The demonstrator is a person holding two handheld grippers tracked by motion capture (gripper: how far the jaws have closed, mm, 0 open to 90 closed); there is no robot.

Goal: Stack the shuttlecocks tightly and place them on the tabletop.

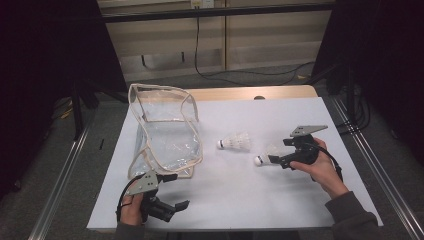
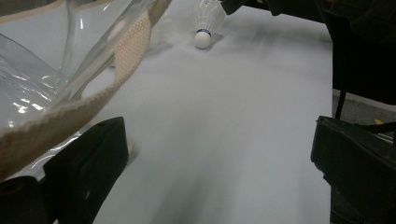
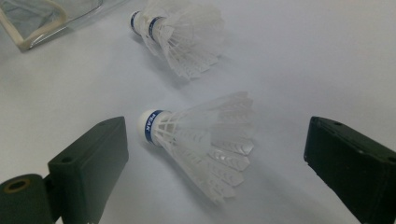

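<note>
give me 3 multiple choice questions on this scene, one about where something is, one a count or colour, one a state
1. Where does the clear bag lie?
A. on the table's left side
B. on the table's right side
C. on the floor

2. What colour is the band on the near shuttlecock?
A. red
B. blue
C. green

3. How do the jaws of the right gripper stand?
A. shut on the shuttlecock
B. shut on the bag
C. open, one on each side of the shuttlecock

Answers: 1 A, the high view shows it by the left gripper; 2 B, a blue ring sits behind the white cork; 3 C, gaps show on both sides.
</note>
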